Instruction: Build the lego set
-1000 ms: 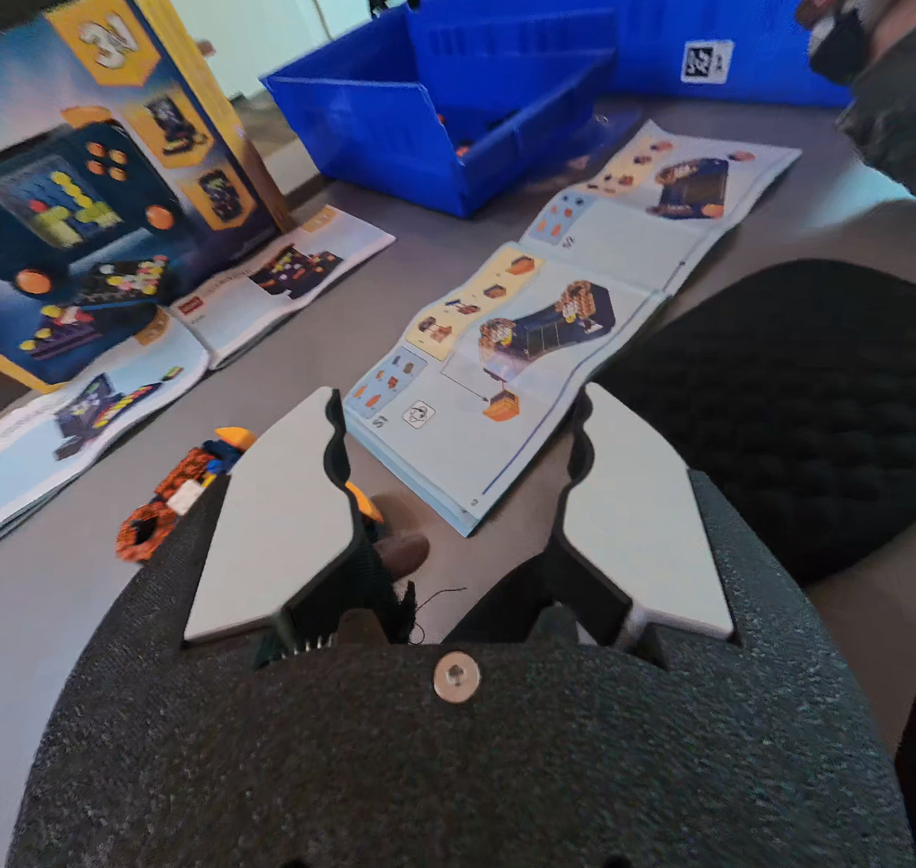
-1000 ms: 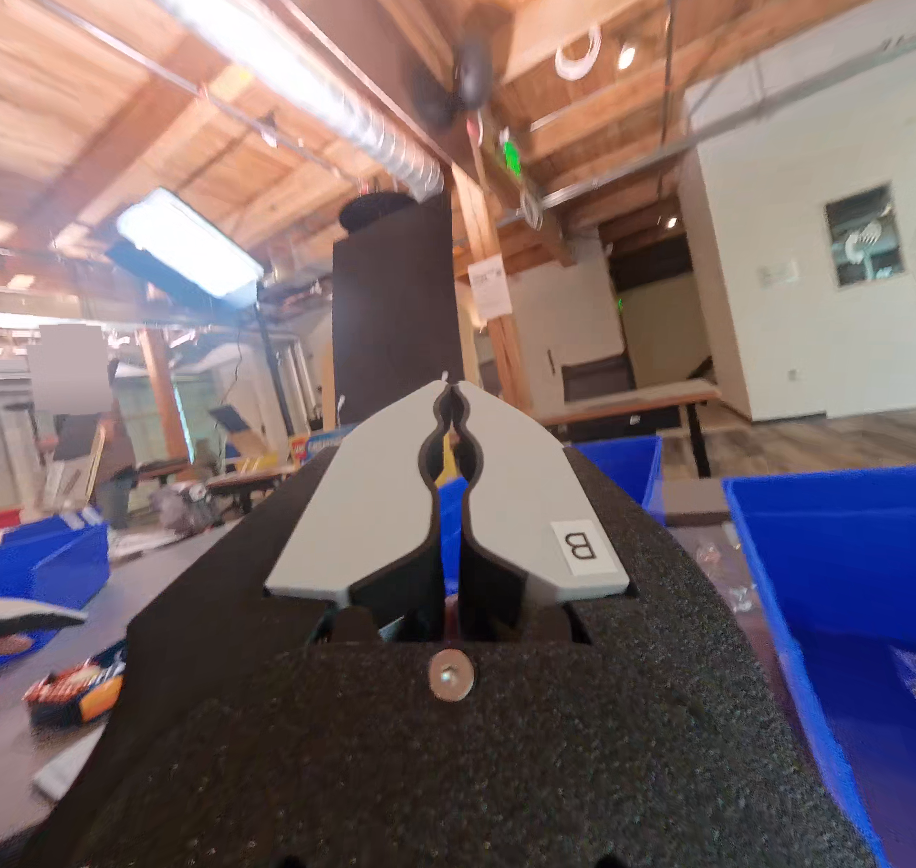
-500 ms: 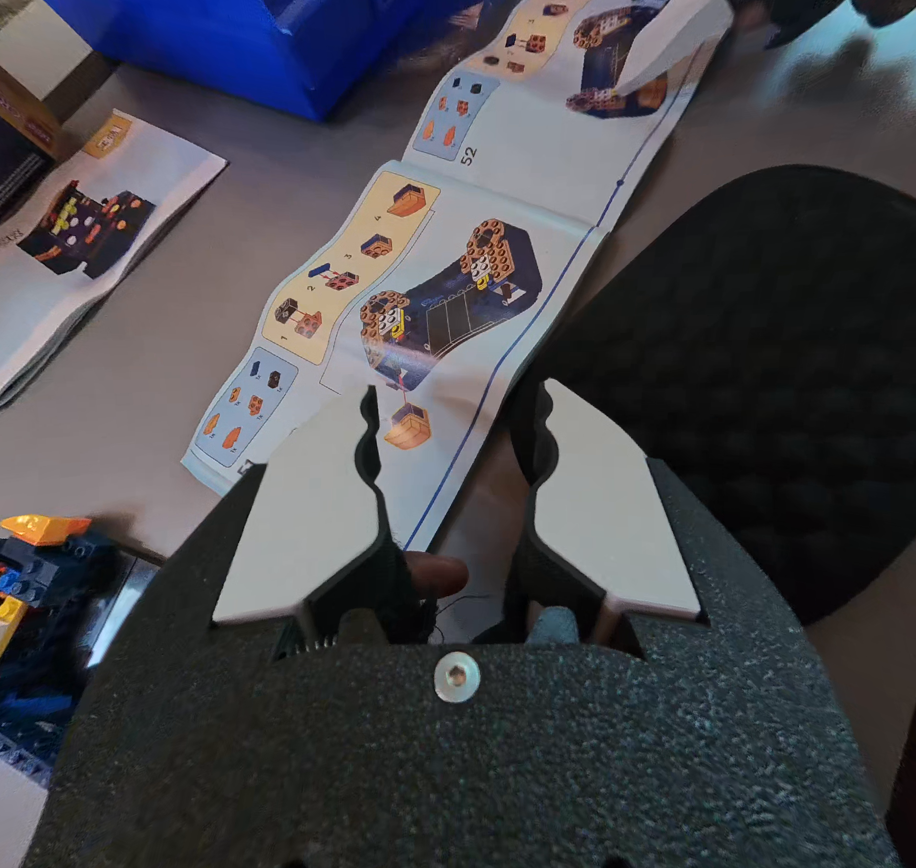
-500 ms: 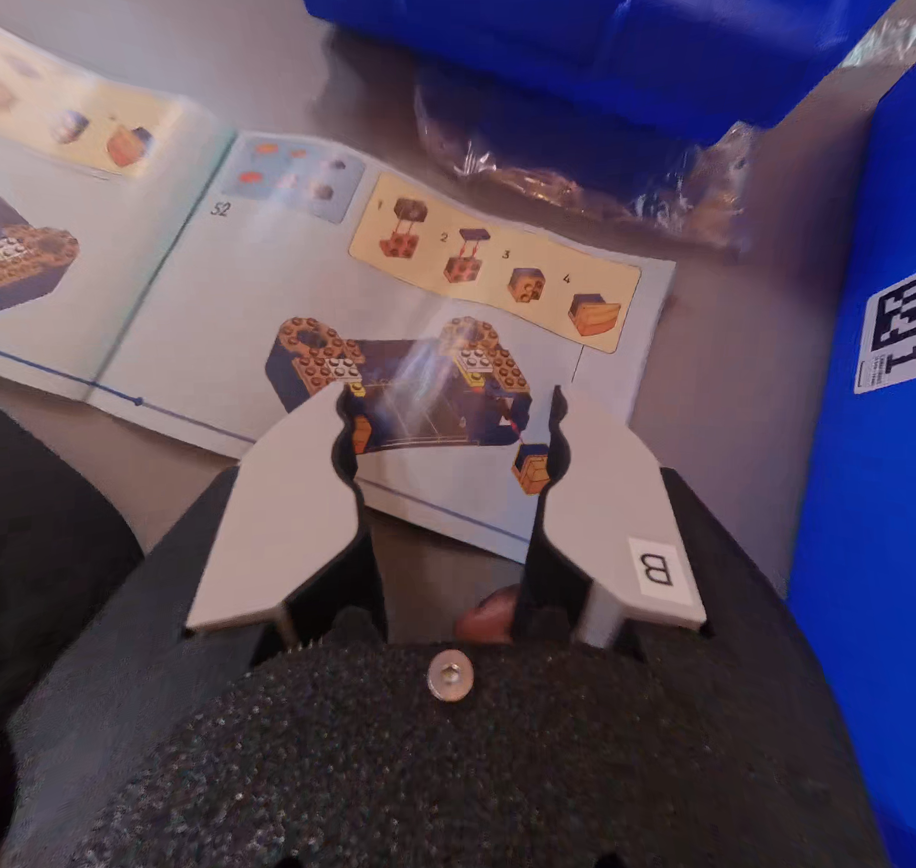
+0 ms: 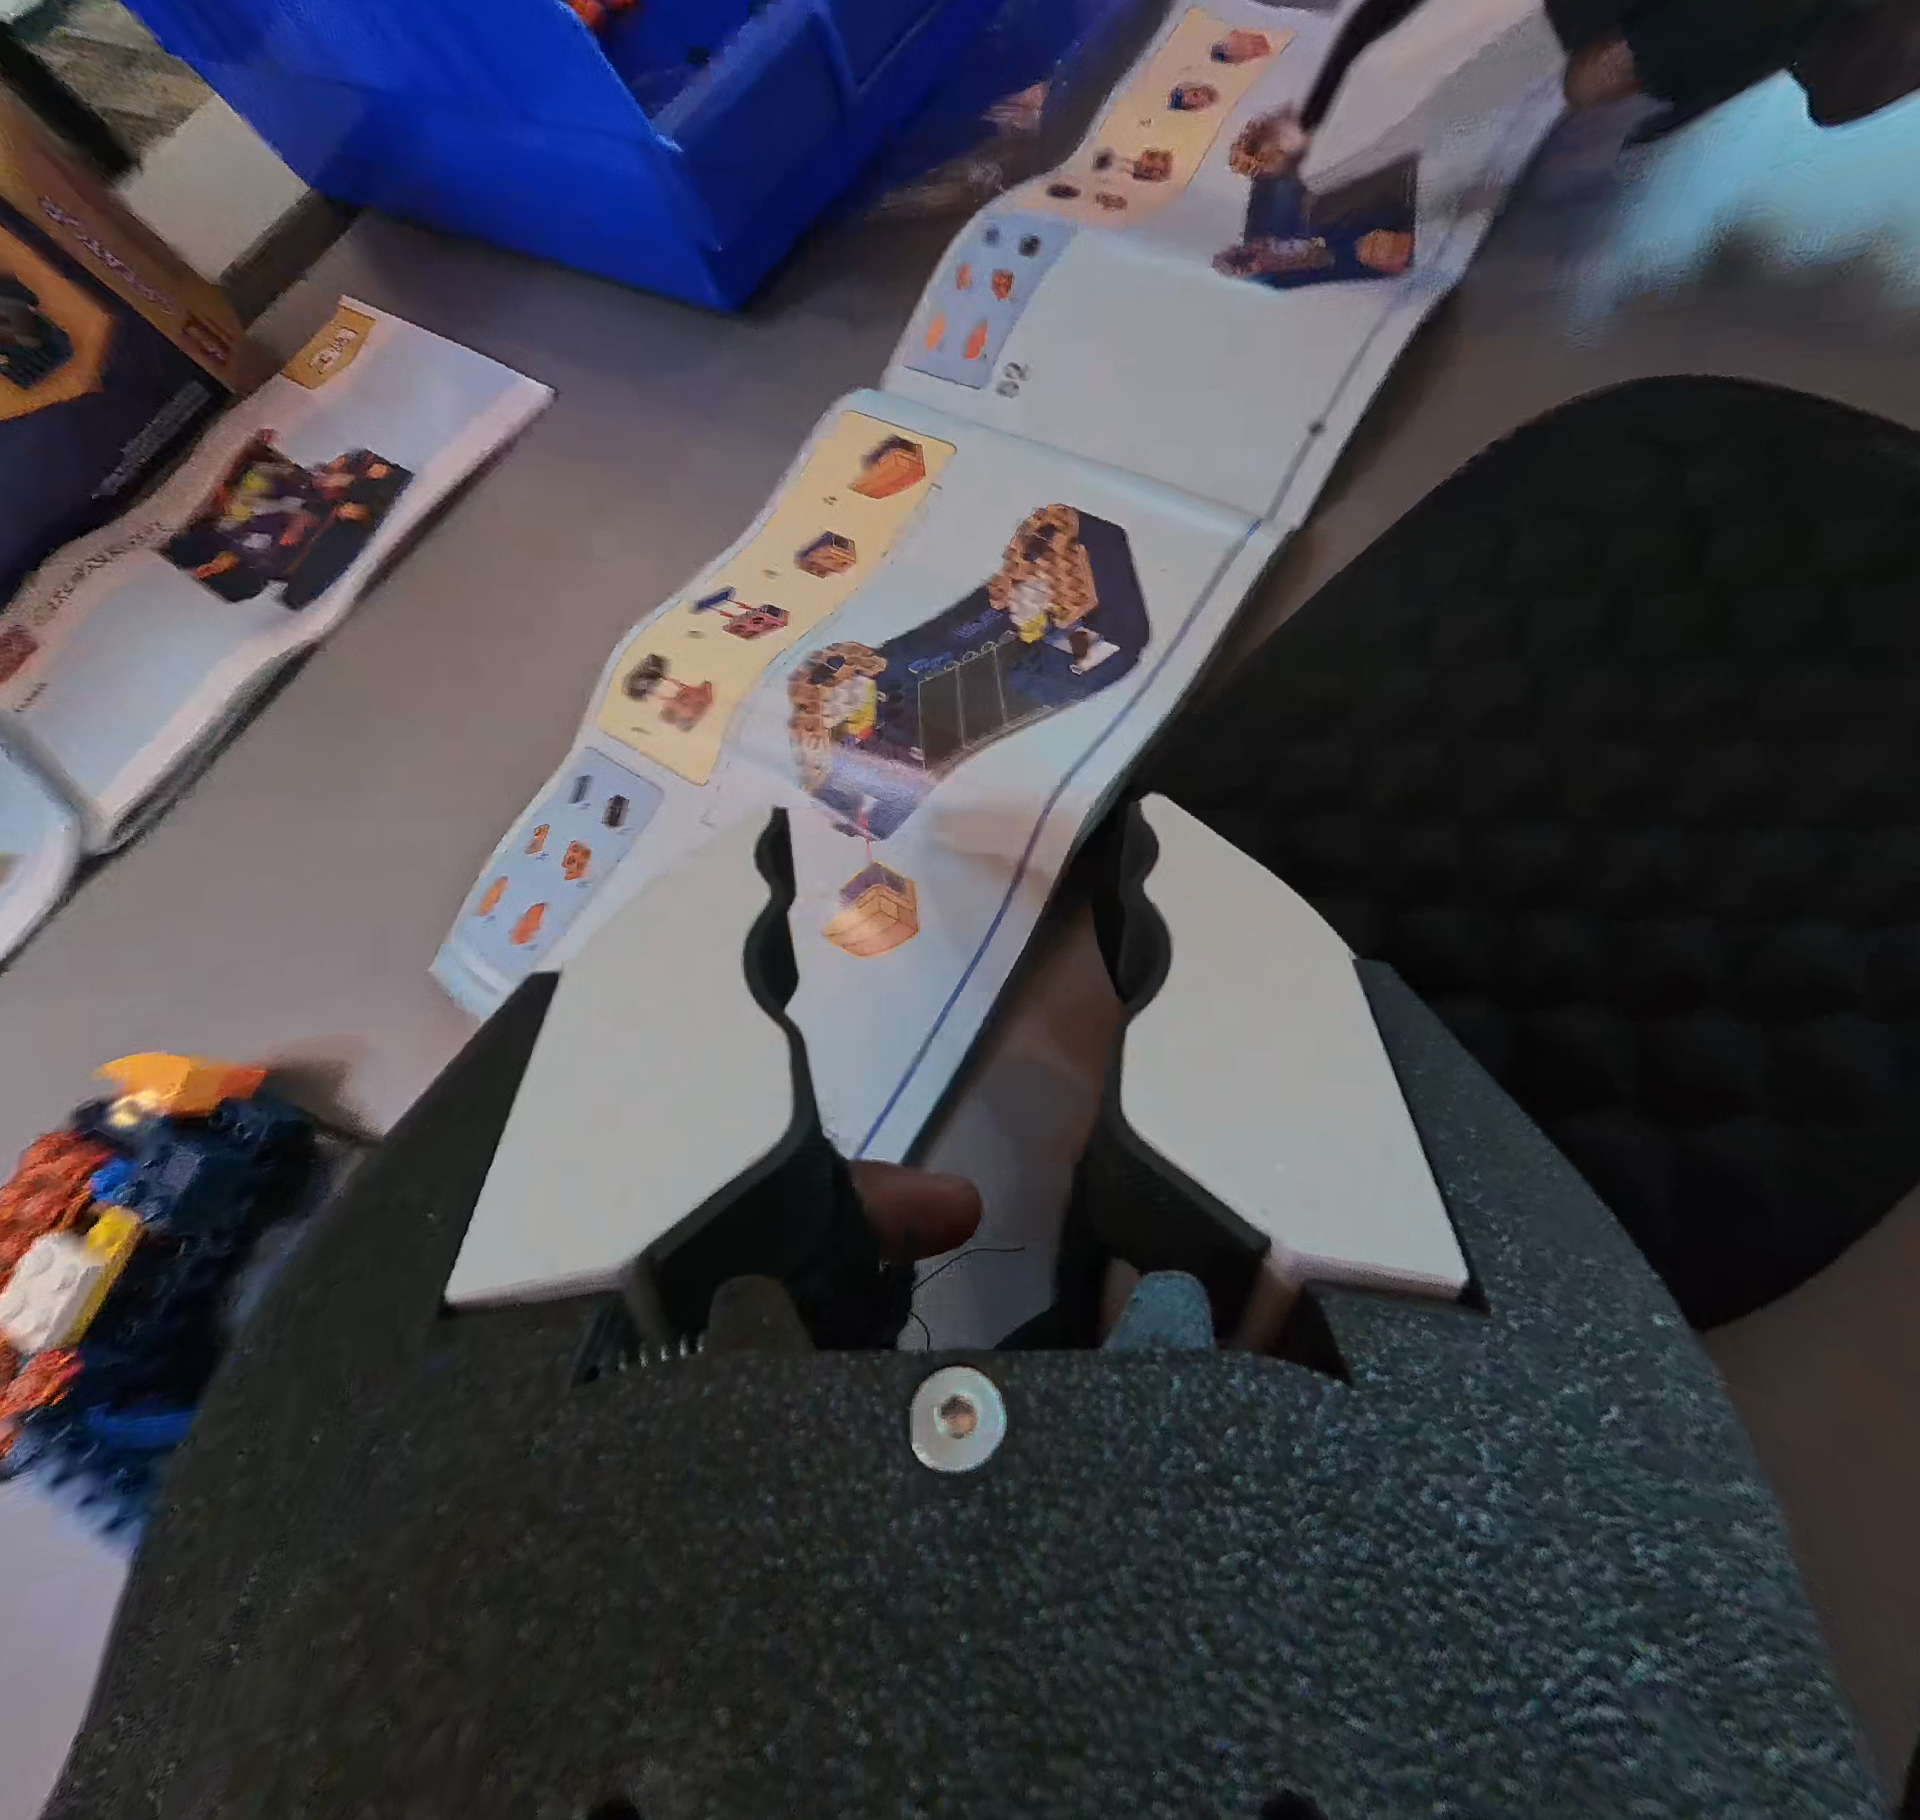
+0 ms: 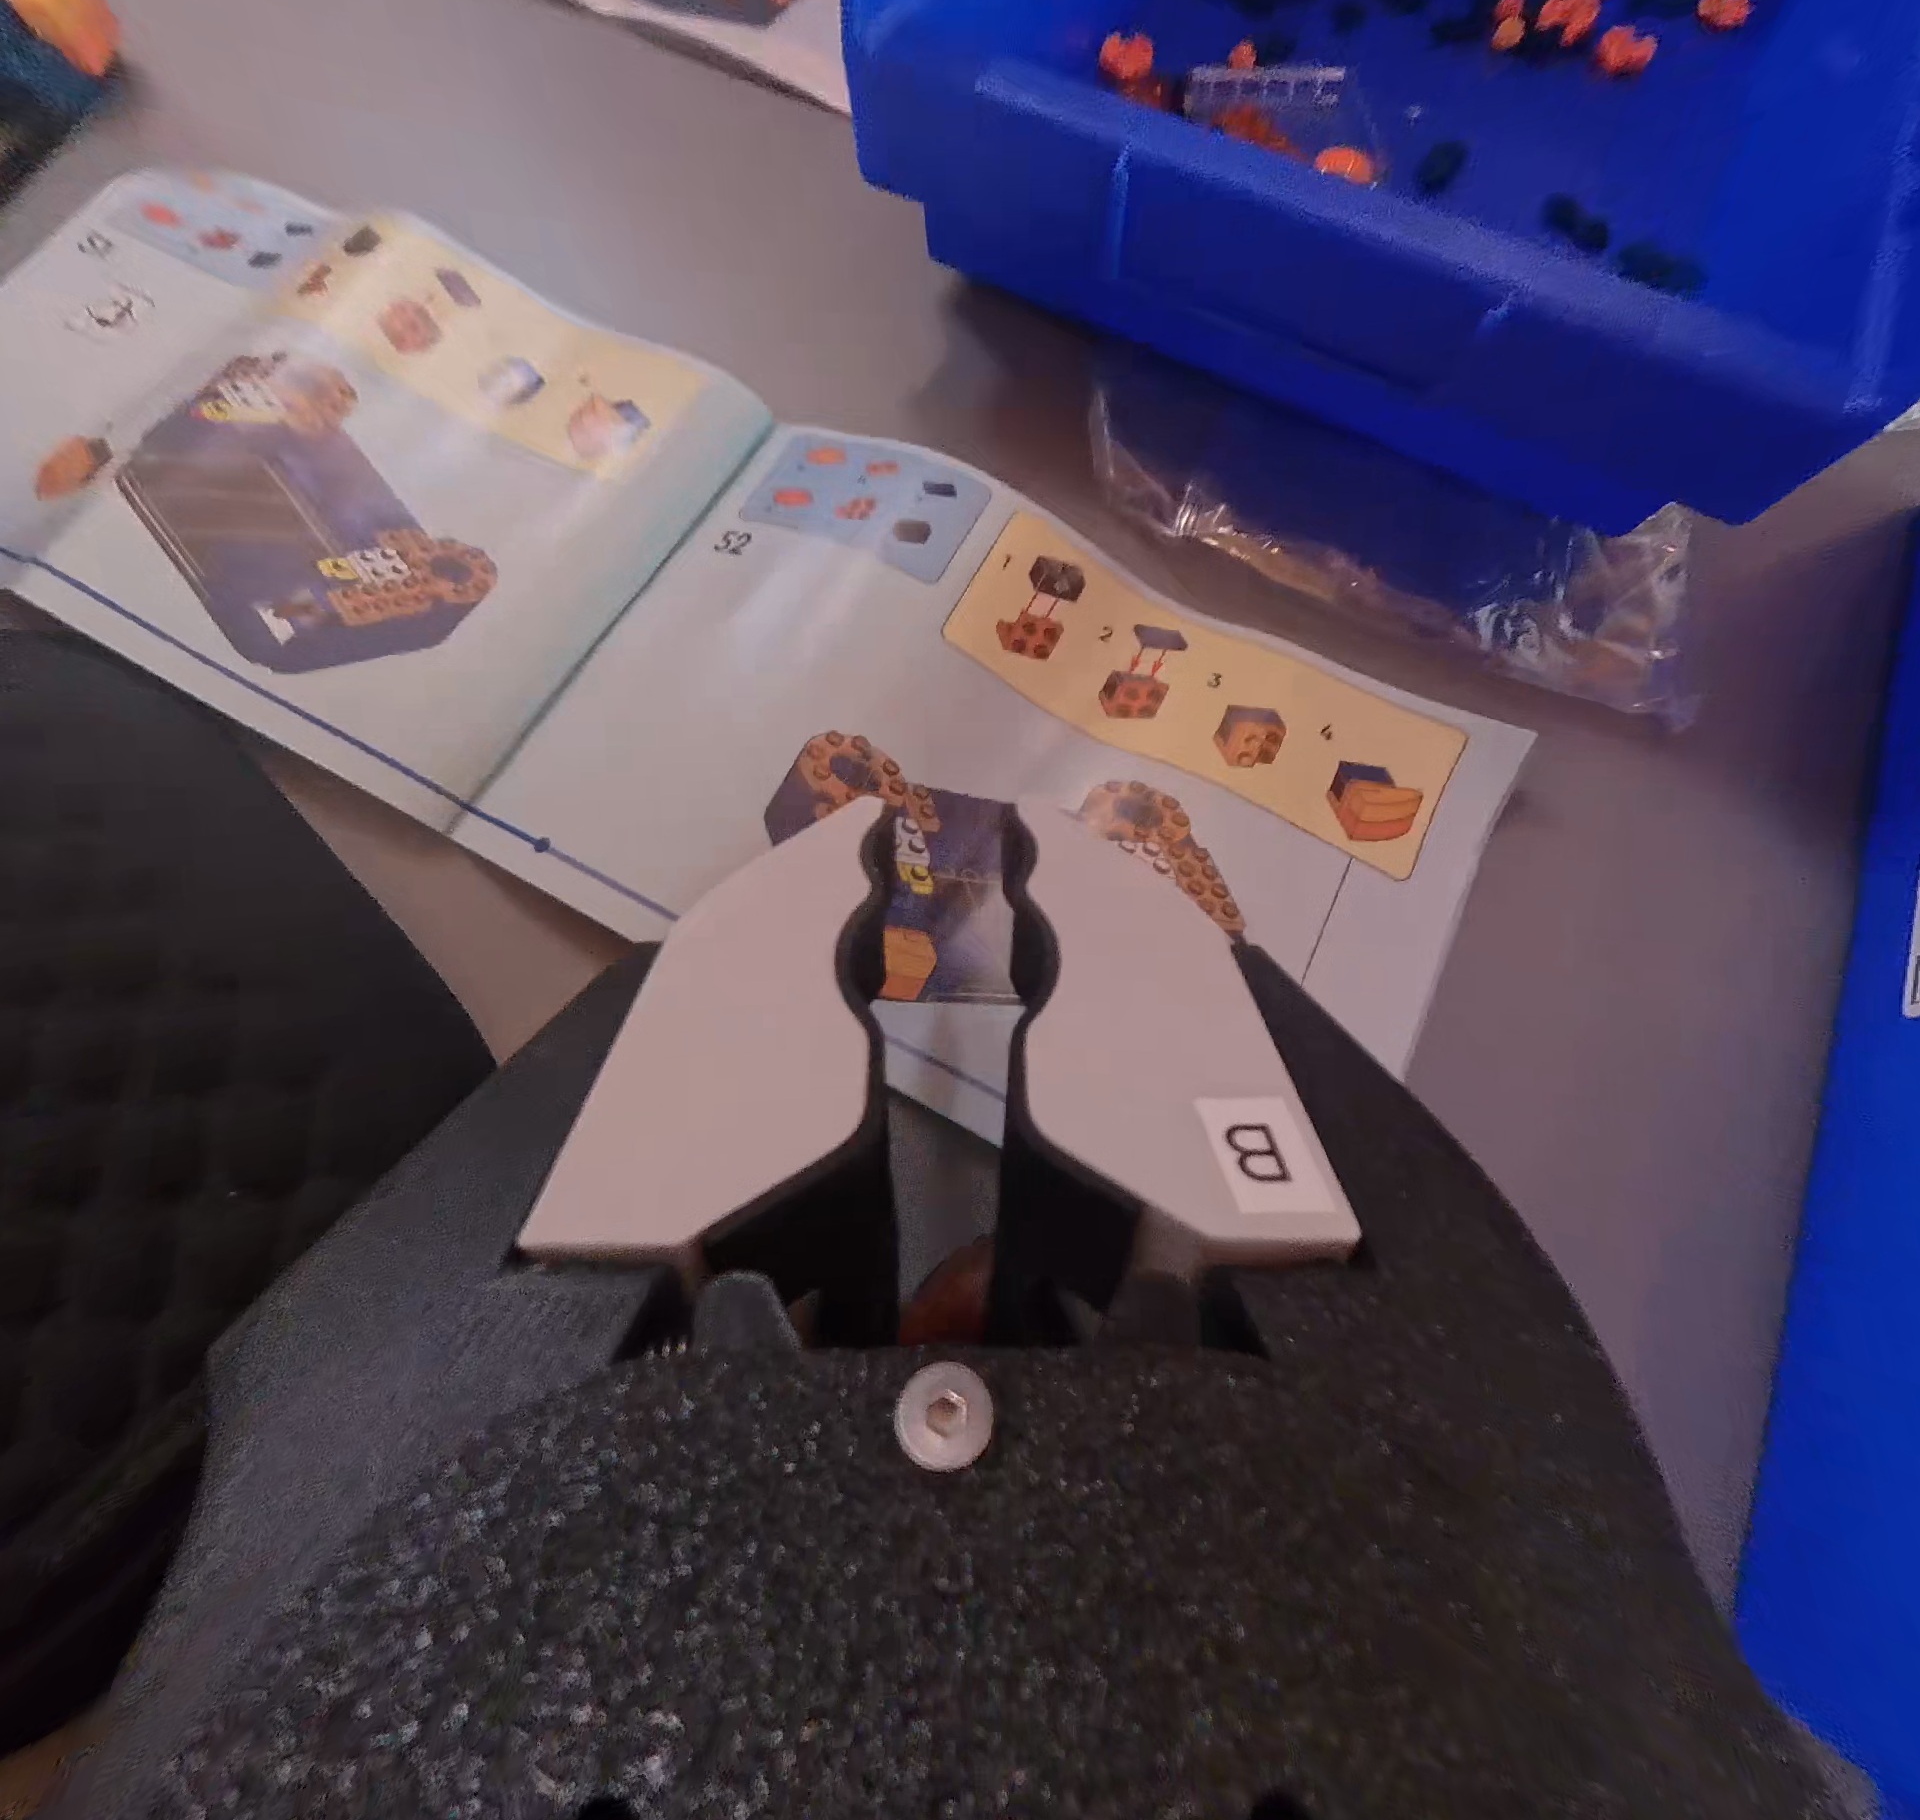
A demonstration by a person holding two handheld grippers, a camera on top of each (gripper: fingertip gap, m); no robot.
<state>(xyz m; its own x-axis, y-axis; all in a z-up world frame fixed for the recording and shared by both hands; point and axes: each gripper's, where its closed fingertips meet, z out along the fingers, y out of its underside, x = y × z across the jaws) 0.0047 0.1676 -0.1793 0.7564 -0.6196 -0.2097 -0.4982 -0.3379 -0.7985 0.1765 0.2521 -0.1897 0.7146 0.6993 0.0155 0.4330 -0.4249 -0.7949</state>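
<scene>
The grey table (image 5: 436, 565) carries everything; at its far side stands a blue bin (image 5: 540, 108), and my right wrist view shows a second blue bin (image 6: 1860, 1043) at the right edge. A black quilted pad (image 5: 1558, 731) lies at the near edge of the table, just beside the open booklet (image 5: 1091, 399). That booklet lies flat with its pages up, between the pad and the first bin. A printed box (image 5: 62, 336) stands at the far left, with a second booklet (image 5: 208, 565) lying in front of it.

My left tongs (image 5: 951, 825) stand wide, with nothing between the pads; they hang over the near page of the open booklet, and whether they touch the paper I cannot tell. My right tongs (image 6: 951, 814) stand narrow, the pads close but not meeting, and they grip nothing; the picture on the other page shows through the slit, so they too are over the open booklet (image 6: 644, 731).

A crumpled clear plastic bag (image 6: 1403, 565) lies against the foot of the blue bin (image 6: 1351, 243), just beyond the booklet's far corner. A half-built brick model (image 5: 125, 1199) in navy, orange and white sits left of my left tongs, apart from them; small orange and dark bricks (image 6: 1558, 14) lie loose in the bin.
</scene>
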